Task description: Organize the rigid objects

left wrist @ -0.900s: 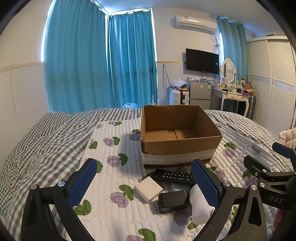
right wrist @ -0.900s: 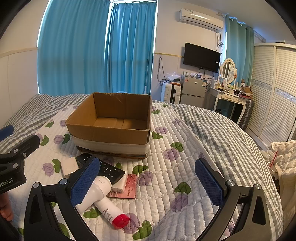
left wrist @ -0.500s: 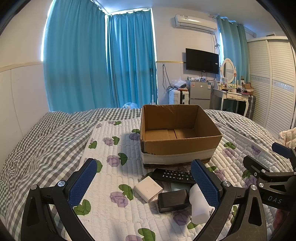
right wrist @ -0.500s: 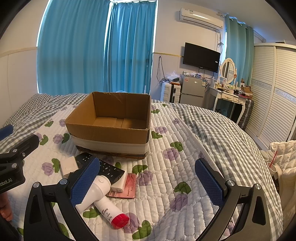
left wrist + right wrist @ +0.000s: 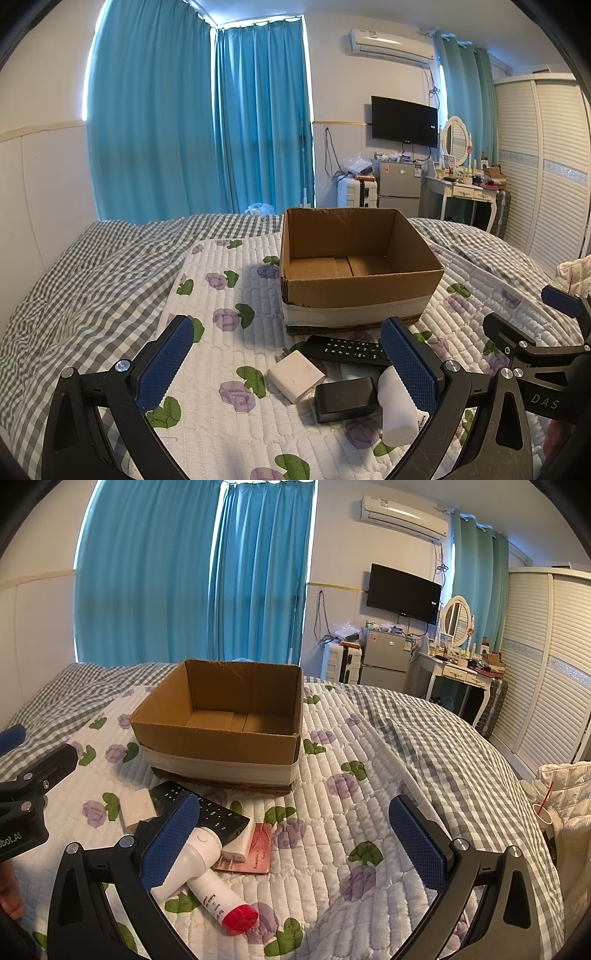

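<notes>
An open, empty cardboard box sits on the floral quilt. In front of it lie a black remote, a white square adapter, a black case, a white bottle with a red cap, a white plug and a pink card. My left gripper is open above the adapter and case. My right gripper is open, its left finger over the bottle.
The quilt lies over a grey checked bedspread. Blue curtains, a TV, a small fridge, a dressing table and a white wardrobe stand beyond the bed. A cream bag lies at the right.
</notes>
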Motion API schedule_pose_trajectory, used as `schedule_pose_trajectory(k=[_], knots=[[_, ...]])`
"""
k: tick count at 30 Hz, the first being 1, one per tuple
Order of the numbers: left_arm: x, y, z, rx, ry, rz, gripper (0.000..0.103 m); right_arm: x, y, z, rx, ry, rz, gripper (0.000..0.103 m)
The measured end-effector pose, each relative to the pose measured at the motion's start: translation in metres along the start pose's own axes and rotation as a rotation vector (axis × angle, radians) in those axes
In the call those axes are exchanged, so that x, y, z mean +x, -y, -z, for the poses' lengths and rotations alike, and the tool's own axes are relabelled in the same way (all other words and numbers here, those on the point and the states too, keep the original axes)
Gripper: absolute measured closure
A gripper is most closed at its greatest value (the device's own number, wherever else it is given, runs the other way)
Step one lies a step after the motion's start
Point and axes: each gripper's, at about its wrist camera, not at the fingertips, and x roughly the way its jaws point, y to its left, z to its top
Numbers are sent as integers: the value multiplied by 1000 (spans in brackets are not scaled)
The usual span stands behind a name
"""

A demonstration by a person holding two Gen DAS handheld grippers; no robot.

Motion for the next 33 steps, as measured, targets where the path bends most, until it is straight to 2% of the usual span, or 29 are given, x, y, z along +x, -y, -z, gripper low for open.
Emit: schedule_pose_trajectory(k=[9, 13, 16, 20, 23, 25, 27, 30, 33], knots=[[-3, 4, -4, -9, 0, -2, 0, -4, -1, -4, -4, 8, -2, 0], [-13, 7, -12, -25, 13, 2, 0, -8, 2, -10, 11, -23, -23, 0], [-17, 11, -17, -39, -13, 11, 0, -12, 8, -20, 14, -37, -36, 0], [-8, 23, -17, -36, -100, 28, 0, -8, 17, -36, -16, -85, -38, 0], [14, 39, -9, -12, -199, 56, 0, 4, 21, -40, -77, -121, -27, 0], [33, 53, 1, 19, -279, 82, 5, 20, 25, -40, -131, -177, -24, 0], [52, 64, 12, 37, -343, 89, 16, 33, 30, -36, -141, -211, -22, 0], [75, 78, 30, 44, -436, 120, 27, 57, 40, -22, -108, -290, -59, 0], [89, 89, 42, 47, -496, 159, 35, 71, 45, -10, -74, -341, -91, 0]])
